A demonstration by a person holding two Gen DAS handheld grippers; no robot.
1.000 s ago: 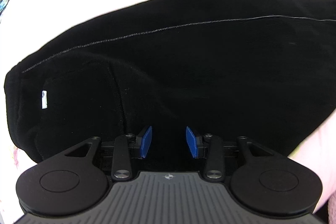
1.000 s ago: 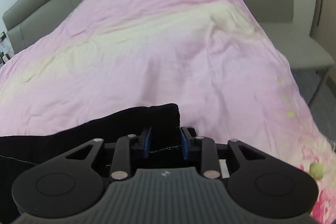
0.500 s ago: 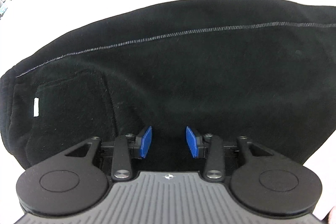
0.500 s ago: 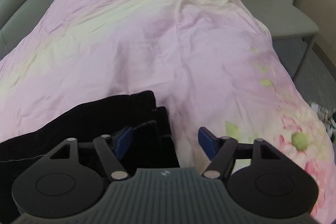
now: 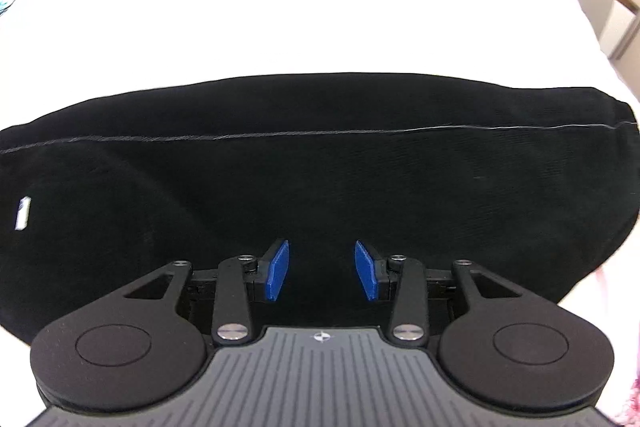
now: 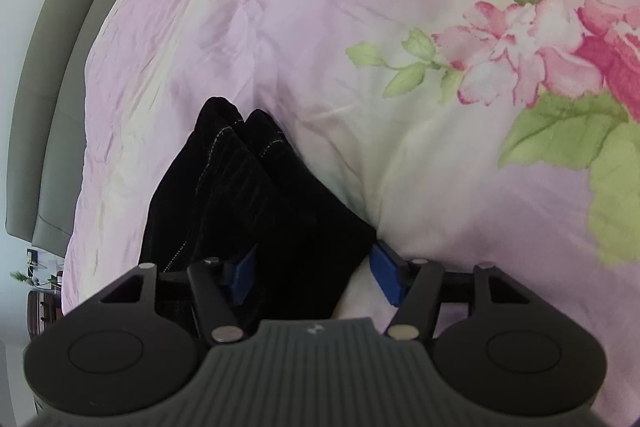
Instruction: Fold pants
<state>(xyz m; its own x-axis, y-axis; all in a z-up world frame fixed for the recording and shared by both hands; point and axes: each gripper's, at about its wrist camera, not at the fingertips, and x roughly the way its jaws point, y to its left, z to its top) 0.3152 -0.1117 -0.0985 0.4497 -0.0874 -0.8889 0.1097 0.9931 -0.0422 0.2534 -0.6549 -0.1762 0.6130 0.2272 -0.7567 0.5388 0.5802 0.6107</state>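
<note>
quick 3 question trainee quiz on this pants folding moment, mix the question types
1. True or false: the left gripper is clamped on the black corduroy pants.
2. What lies between the blue pads of the right gripper? A) a floral pillow B) the pants leg ends C) nothing
3. Fill in: the pants lie on a pink ____ quilt.

Key: 1 false, its jaws stand apart above the cloth. 2 B; those jaws have just been closing but stand apart, the right pad clear of the cloth. 3 floral.
</note>
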